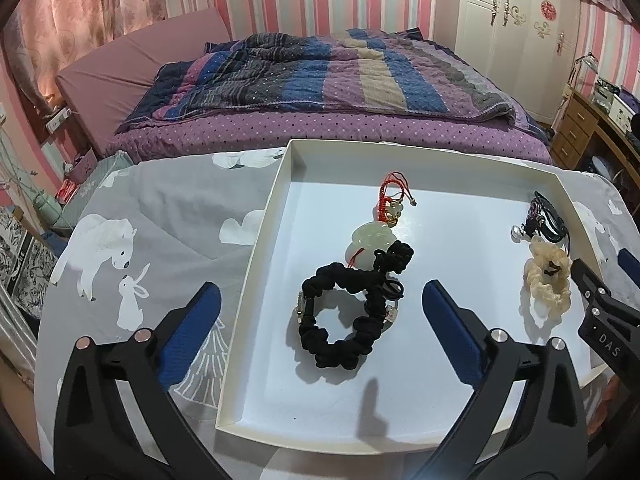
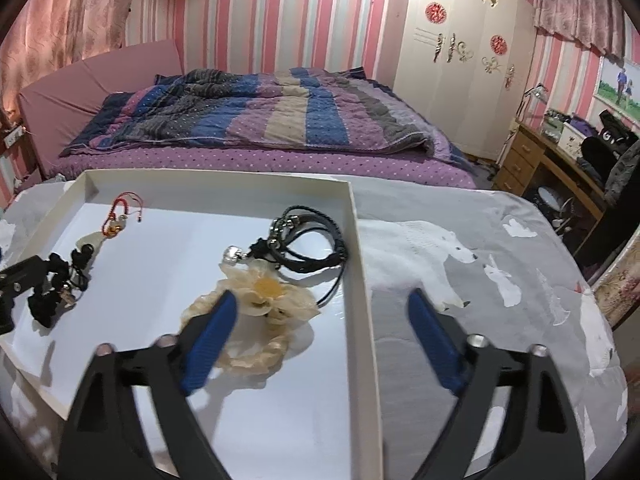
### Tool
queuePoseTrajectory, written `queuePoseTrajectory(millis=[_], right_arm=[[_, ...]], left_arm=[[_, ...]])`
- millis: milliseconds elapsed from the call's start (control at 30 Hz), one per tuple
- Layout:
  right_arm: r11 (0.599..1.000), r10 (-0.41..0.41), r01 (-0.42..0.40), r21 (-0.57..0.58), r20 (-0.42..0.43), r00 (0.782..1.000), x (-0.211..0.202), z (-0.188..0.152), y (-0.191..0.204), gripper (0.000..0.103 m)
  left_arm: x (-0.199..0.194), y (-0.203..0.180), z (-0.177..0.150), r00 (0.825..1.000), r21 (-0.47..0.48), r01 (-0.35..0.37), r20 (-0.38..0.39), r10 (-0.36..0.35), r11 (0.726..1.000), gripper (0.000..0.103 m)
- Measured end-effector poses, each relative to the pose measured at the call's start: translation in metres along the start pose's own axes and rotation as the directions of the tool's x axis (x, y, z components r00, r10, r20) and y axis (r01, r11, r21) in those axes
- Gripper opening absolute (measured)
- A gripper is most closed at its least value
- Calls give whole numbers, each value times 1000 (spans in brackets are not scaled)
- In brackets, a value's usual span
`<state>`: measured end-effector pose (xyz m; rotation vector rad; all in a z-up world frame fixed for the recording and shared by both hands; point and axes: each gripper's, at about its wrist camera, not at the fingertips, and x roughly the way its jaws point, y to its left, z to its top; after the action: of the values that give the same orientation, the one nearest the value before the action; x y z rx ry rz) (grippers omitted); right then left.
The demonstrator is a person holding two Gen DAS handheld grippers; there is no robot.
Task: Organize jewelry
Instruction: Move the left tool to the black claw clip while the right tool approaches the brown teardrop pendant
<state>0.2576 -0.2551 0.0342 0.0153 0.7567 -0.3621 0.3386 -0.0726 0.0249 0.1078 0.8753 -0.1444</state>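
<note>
A white tray (image 1: 440, 380) lies on a grey animal-print cloth. In it are a black scrunchie bracelet (image 1: 344, 316), a jade pendant on red cord (image 1: 370, 238), a cream flower scrunchie (image 1: 548, 280) and a black cord necklace (image 1: 548, 216). My left gripper (image 1: 322, 300) is open and empty, just above the black scrunchie. My right gripper (image 2: 322, 312) is open and empty, straddling the tray's right wall (image 2: 366, 300), its left finger over the cream scrunchie (image 2: 260, 300). The black necklace (image 2: 308, 240) lies beyond it. The right gripper shows at the right edge of the left wrist view (image 1: 600, 292).
The cloth-covered table (image 1: 160, 220) stands in front of a bed with a striped quilt (image 1: 320, 76). A white wardrobe (image 2: 460, 60) and a wooden desk (image 2: 560, 160) stand at the right. The left gripper's body shows at the left edge of the right wrist view (image 2: 16, 280).
</note>
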Motion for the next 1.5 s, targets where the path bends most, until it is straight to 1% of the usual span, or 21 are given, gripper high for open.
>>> queuePoseTrajectory(millis=[133,200,300,400,467,567,633,767,967,1033,1100,1200,1333,1433,1500], right_arm=[[1000,-22,22,-6,14,1000,-6,4,-3,90],[1000,-25,25,3,10,1000,-14,9,-8,90],[1000,-24,24,20,9,1000,-28,11,-16,90],[999,-39,39,3,14,999,-51,8,-20,90],[999,-50,50,-8,15,999,-64,4,-20,90],[999,-40,40,-9,-6,999,-83,-11,-19,90],[1000,-15,15,-16,-24,1000,-94,-25,-17,90],[999,-11,9,-44,-49,999,-113,-56,-11,90],[999,21,-24,-45,-53,998,-143,-91,1,90],[999,12,-15,-51,-67,998,-150,-101,7,90],[998,21,-25,-56,-74,997,-154,-108,11,90],[997,61,-65,-47,-88,994,-160,-120,15,90],[990,137,-139,-8,-118,984,-163,-133,19,90],[986,165,-163,19,-120,979,-164,-139,20,90],[985,172,-170,28,-123,977,-162,-141,22,90]], left_arm=[[-5,4,5,1000,-19,0,-15,0,1000,100],[-17,7,5,1000,-37,2,-13,-2,999,100],[-43,11,2,1000,-34,18,-2,-18,999,100],[-69,15,-9,1000,-12,-4,14,4,1000,100],[-83,21,-18,1000,-14,-10,14,10,1000,100],[-103,35,-36,1000,-25,1,5,-1,1000,100],[-112,43,-50,1000,-23,-6,1,6,1000,100],[-129,56,-84,1000,-18,-30,-4,30,999,100],[-147,70,-124,999,-5,-35,-2,35,999,100],[-151,74,-137,999,7,-34,-4,34,999,100],[-152,78,-146,999,13,-41,-7,41,999,100],[-154,90,-160,999,-1,-33,-14,33,999,100],[-151,103,-177,999,-13,-31,-36,31,999,100],[-147,115,-188,999,-27,-28,-47,27,999,100],[-144,124,-193,998,-53,-19,-55,16,998,100]])
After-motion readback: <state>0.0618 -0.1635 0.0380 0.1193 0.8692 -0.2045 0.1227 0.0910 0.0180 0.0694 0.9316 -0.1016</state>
